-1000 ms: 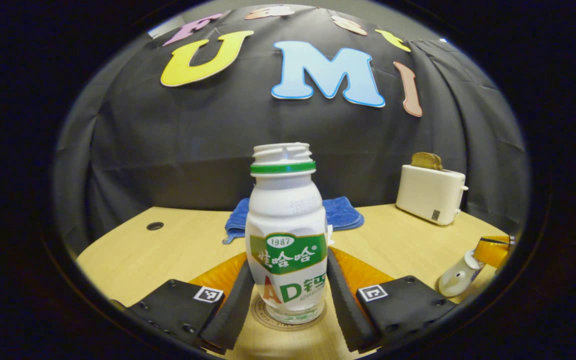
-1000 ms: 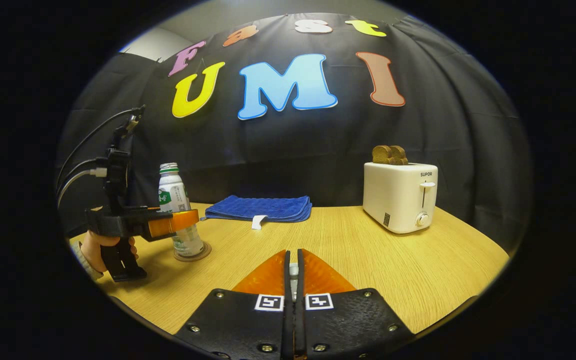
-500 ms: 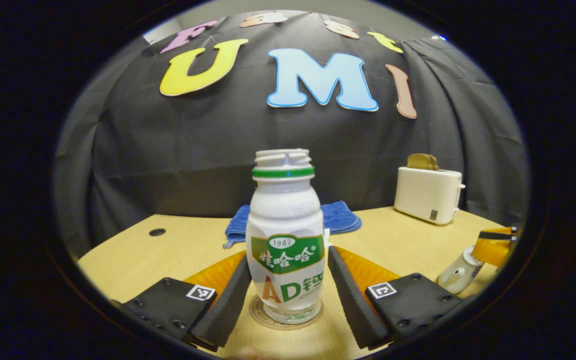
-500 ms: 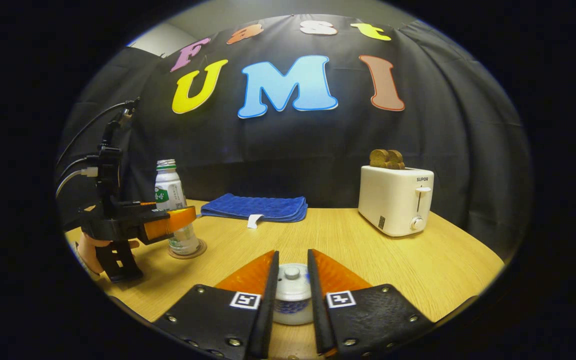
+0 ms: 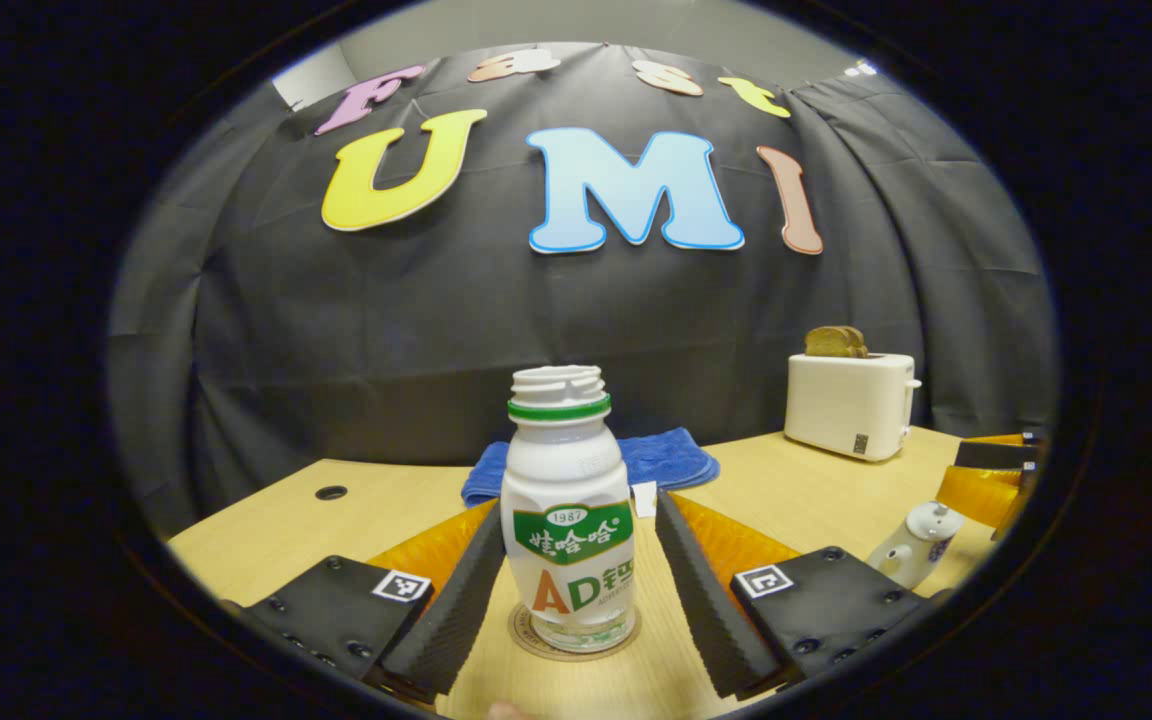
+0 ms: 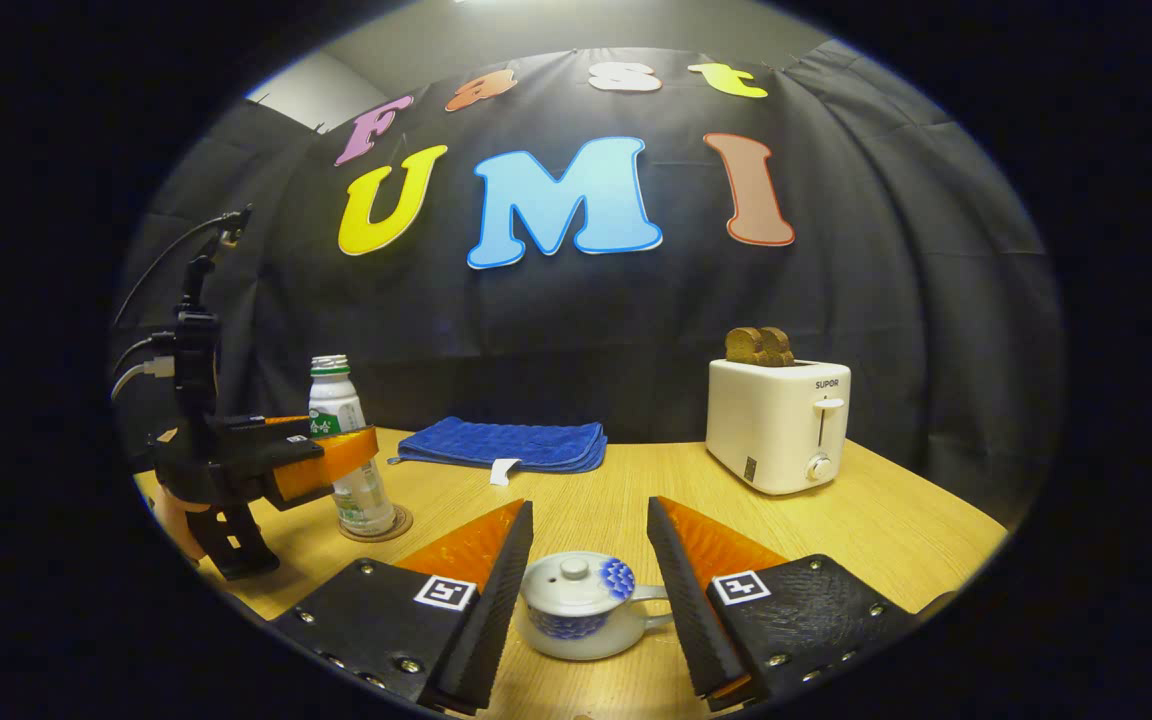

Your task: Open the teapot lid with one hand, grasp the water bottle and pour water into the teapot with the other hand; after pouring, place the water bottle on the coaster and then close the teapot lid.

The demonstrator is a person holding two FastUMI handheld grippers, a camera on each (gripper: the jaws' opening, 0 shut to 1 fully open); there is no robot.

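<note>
A white water bottle [image 5: 568,520] with a green label and no cap stands upright on a round coaster [image 5: 576,635]. My left gripper [image 5: 578,505] is open around it, its fingers apart from the bottle's sides. The right gripper view shows the same bottle [image 6: 341,450] on the coaster [image 6: 378,526], with the left gripper [image 6: 326,460] held by a hand [image 6: 176,510]. A small white teapot [image 6: 581,610] with blue patterns has its lid [image 6: 574,575] on. My right gripper [image 6: 588,508] is open, its fingers either side of the teapot without touching. The teapot [image 5: 911,540] also shows at the right of the left gripper view.
A white toaster [image 6: 776,425] with toast in it stands at the back right of the wooden table [image 6: 886,540]. A folded blue towel [image 6: 501,443] lies at the back middle. A small round hole [image 5: 331,492] is in the tabletop at the left.
My right gripper went from shut to open and drew back, leaving the lid on the teapot. My left gripper pulled back a little from the bottle.
</note>
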